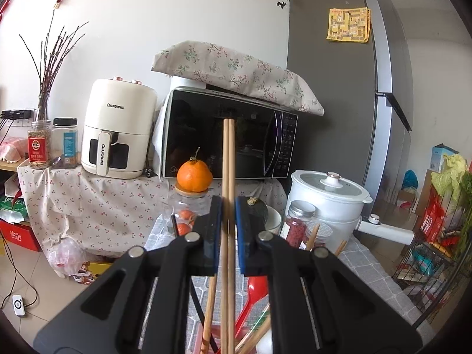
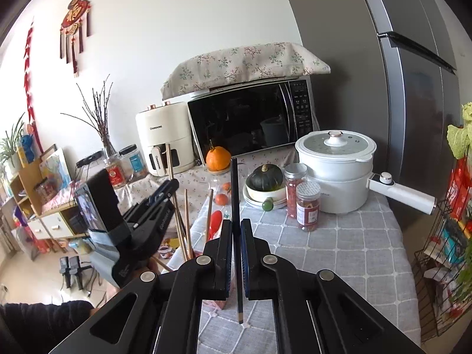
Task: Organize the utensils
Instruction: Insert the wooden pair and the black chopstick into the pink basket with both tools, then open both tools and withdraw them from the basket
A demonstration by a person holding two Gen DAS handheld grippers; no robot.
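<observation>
My left gripper (image 1: 228, 206) is shut on a pair of light wooden chopsticks (image 1: 228, 162) that stand upright between its blue pads. Below it a holder with more wooden chopsticks (image 1: 210, 306) and a red spoon (image 1: 250, 298) shows. My right gripper (image 2: 236, 225) is shut on a single dark chopstick (image 2: 235, 188), held upright above the grey checked tablecloth (image 2: 339, 250). The left gripper (image 2: 153, 206) shows at the left of the right wrist view, with the chopsticks (image 2: 177, 206) and red spoon (image 2: 215, 221) beside it.
On the table stand a white electric pot (image 2: 336, 171), two spice jars (image 2: 308, 206), a bowl with a dark squash (image 2: 264, 178), and an orange (image 2: 217, 159) on a glass jar. A microwave (image 2: 250, 118), an air fryer (image 2: 165, 141) and a fridge (image 2: 383, 73) stand behind. A wire rack (image 2: 442, 250) is at the right.
</observation>
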